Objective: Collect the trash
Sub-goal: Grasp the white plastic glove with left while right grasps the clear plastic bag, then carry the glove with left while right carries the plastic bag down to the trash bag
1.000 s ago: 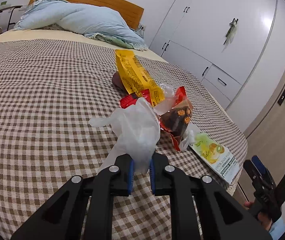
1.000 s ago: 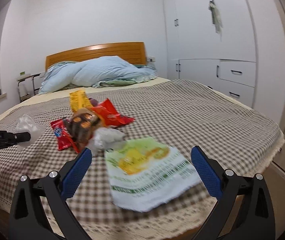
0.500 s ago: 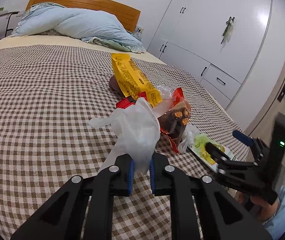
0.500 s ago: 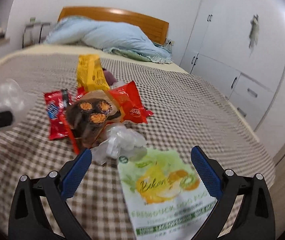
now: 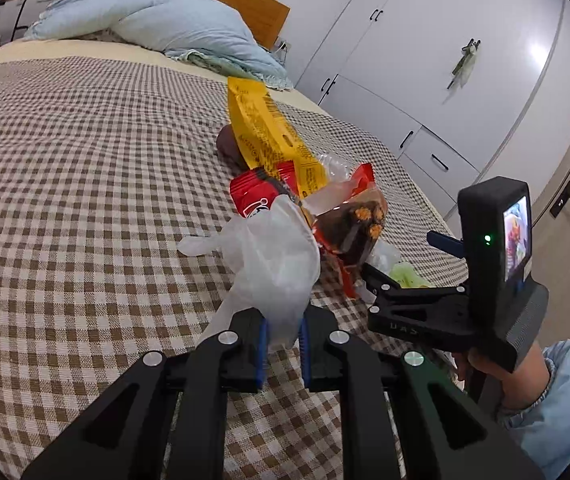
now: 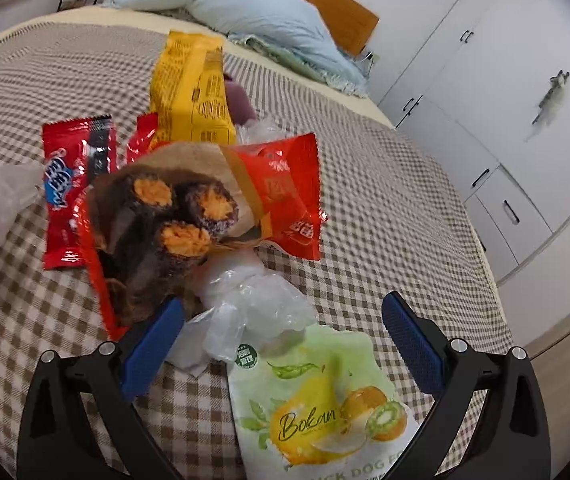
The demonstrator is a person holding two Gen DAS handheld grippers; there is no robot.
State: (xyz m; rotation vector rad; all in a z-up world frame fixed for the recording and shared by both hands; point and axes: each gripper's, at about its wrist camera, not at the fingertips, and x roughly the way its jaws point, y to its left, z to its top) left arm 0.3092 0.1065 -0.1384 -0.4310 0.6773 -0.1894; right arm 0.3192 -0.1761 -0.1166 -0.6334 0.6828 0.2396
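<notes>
Left wrist view had your left tongs point(image 5: 281, 334) pinching a white plastic bag point(image 5: 275, 258), pads squeezed on its lower end, bag bunched up just above the checkered bed point(image 5: 85, 200). Your right tongs point(image 6: 281, 340) were spread wide, low over the bed, with the crumpled clear wrapper point(image 6: 245, 304) and the top of the green fruit pouch point(image 6: 317, 404) sitting between the fingers. Brown snack wrapper point(image 6: 157, 220), red packets point(image 6: 71, 184) and yellow bag point(image 6: 191, 96) lay piled just beyond them.
</notes>
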